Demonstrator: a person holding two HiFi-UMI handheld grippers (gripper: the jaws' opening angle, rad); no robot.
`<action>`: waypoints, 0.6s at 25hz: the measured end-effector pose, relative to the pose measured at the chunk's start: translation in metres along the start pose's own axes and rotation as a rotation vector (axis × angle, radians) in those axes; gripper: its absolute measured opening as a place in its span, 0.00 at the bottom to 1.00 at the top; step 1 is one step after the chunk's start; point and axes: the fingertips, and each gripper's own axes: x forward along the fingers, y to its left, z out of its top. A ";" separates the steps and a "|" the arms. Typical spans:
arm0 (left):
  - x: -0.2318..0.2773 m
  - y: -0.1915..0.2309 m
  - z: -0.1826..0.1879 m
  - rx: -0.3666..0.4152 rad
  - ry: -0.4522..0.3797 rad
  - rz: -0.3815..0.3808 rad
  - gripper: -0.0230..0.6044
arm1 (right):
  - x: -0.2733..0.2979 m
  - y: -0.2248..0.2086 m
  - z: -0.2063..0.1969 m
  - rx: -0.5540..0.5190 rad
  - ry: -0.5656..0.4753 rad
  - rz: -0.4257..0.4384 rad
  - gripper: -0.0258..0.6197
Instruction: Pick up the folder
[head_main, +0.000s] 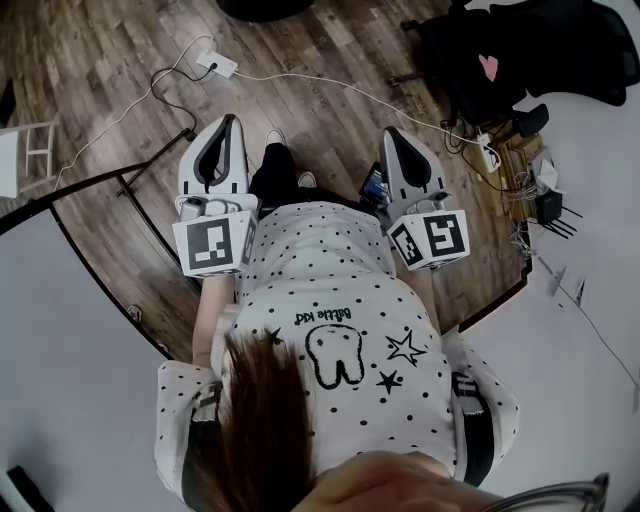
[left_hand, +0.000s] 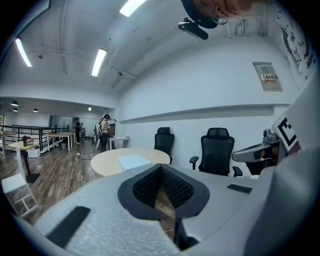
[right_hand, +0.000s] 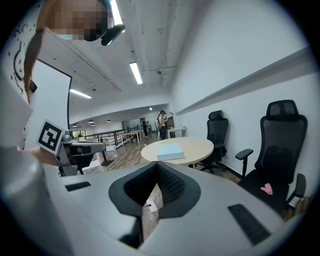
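- Jaws of the left gripper (left_hand: 161, 169) are shut tip to tip, ribbed pads pressed together with nothing between them. Only a sliver of wooden floor (head_main: 100, 60) shows through the gap below.
- The right gripper (right_hand: 157, 167) is closed in the same way and also empty. A white cable (head_main: 330, 85) on the floor is visible past its pads.
- Both grippers are held side by side at about waist height in front of the person's dotted shirt (head_main: 340, 300), pointing forward and only slightly down. This looks like a carrying posture, since nothing within reach could be grasped.
- The folder (right_hand: 170, 150), as I take the pale flat rectangle to be, lies on a round wooden surface (right_hand: 200, 148) ahead. It is well apart from both grippers and sits flat near the middle of the top.
- Black office chairs (right_hand: 279, 147) stand along the white wall beside that surface, one just behind it. The side facing the grippers looks free of them, so a straight approach seems likely.
- The task seems barely begun. The gap to the surface has to be closed, and at least one gripper has to open before it can take an edge of the folder, which may be hard to get under because it lies flat.
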 end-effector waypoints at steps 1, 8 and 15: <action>0.007 0.009 0.003 0.000 0.000 0.000 0.06 | 0.011 0.001 0.006 -0.003 -0.004 0.002 0.05; 0.045 0.068 0.024 -0.028 -0.014 0.011 0.06 | 0.077 0.012 0.036 -0.016 -0.027 0.002 0.05; 0.063 0.115 0.019 -0.048 -0.027 0.011 0.06 | 0.121 0.024 0.038 -0.006 -0.011 0.003 0.05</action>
